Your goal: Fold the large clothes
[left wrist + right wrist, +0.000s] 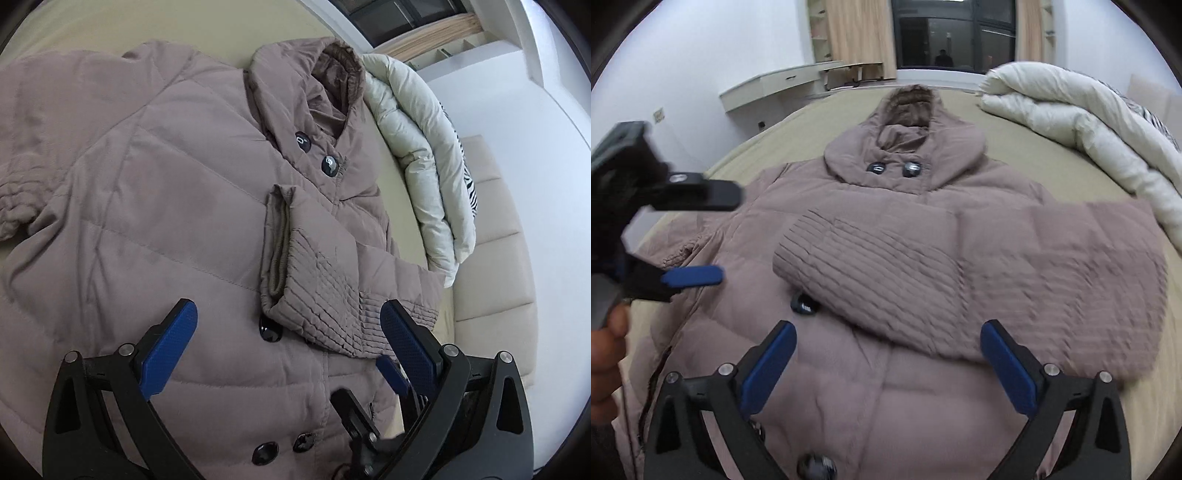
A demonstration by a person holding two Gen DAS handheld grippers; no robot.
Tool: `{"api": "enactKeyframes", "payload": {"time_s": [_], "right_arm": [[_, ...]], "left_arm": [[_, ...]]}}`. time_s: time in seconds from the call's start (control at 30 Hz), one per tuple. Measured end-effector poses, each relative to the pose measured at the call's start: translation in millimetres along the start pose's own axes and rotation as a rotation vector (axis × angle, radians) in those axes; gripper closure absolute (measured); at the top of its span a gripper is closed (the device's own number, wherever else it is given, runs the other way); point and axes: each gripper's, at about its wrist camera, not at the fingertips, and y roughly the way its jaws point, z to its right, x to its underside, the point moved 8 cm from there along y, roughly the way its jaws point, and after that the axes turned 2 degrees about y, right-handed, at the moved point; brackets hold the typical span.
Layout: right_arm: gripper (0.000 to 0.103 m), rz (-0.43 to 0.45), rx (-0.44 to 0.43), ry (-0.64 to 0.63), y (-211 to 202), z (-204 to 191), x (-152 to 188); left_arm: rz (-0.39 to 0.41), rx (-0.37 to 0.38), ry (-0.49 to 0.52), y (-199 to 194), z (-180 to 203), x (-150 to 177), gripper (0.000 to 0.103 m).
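Note:
A large mauve padded coat (pixel 155 206) with a hood and dark buttons lies front-up on a bed; it also shows in the right wrist view (pixel 886 387). One sleeve (pixel 317 295) is folded across the chest, its ribbed cuff (pixel 820 251) near the middle buttons. The other sleeve (pixel 14 199) lies out to the side. My left gripper (pixel 288 343) is open and empty above the coat's middle; it also appears at the left of the right wrist view (pixel 701 240). My right gripper (pixel 888 365) is open and empty above the lower front, just below the folded sleeve.
The bed has a beige sheet (pixel 997 140). A rolled white duvet (pixel 1089 122) lies along the bed beside the coat, and also shows in the left wrist view (pixel 424 155). A padded headboard (pixel 491 258), white walls, a low shelf (pixel 783 83) and a dark window (pixel 953 37) lie beyond.

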Motion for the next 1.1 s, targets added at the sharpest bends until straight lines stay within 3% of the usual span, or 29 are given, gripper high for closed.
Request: {"api": "enactKeyframes", "payload": {"time_s": [0.07,0.1,0.17,0.2,0.23,0.4,0.57,0.7,0.87,0.93,1.1], "right_arm": [[0.004,-0.017,-0.050,0.106,-15.0,14.7,10.1],[0.005,-0.024,-0.083,0.165,-22.1,23.0,16.1],[0.010,-0.032,-0.127,0.251,-33.7,38.9,28.0],[0.010,-0.031,-0.136,0.287,-39.2,47.1,33.0],[0.010,-0.028,-0.141,0.320,-43.7,54.5,36.3],[0.011,0.013,-0.211,0.474,-57.6,82.9,36.0],[0.011,0.055,-0.277,0.642,-61.6,111.6,27.5],[0.010,0.074,-0.359,0.830,-59.9,137.2,22.7],[0.010,0.089,-0.521,1.027,-45.7,141.6,7.0],[0.010,0.050,-0.621,1.090,-26.9,131.7,-2.6],[0.011,0.024,-0.629,1.140,8.8,130.8,-23.9]], "left_arm": [[-0.021,-0.028,0.028,17.4,7.9,-6.8,0.003],[-0.032,-0.046,0.038,27.4,10.5,-10.8,0.008],[-0.061,-0.071,0.056,44.8,14.4,-14.6,0.026],[-0.079,-0.092,0.068,54.5,15.8,-14.4,0.047],[-0.093,-0.137,0.082,62.8,15.1,-15.5,0.061],[-0.086,-0.167,0.130,78.2,17.4,-18.3,0.083],[0.056,-0.159,0.057,34.8,-6.5,-46.9,0.089],[0.157,-0.175,-0.044,-6.4,-47.6,-74.2,0.090],[0.189,-0.189,-0.116,-26.4,-84.7,-86.1,0.090],[0.191,-0.184,-0.124,-27.7,-90.1,-87.2,0.090],[0.193,-0.197,-0.112,-30.1,-97.8,-87.8,0.090]]}}
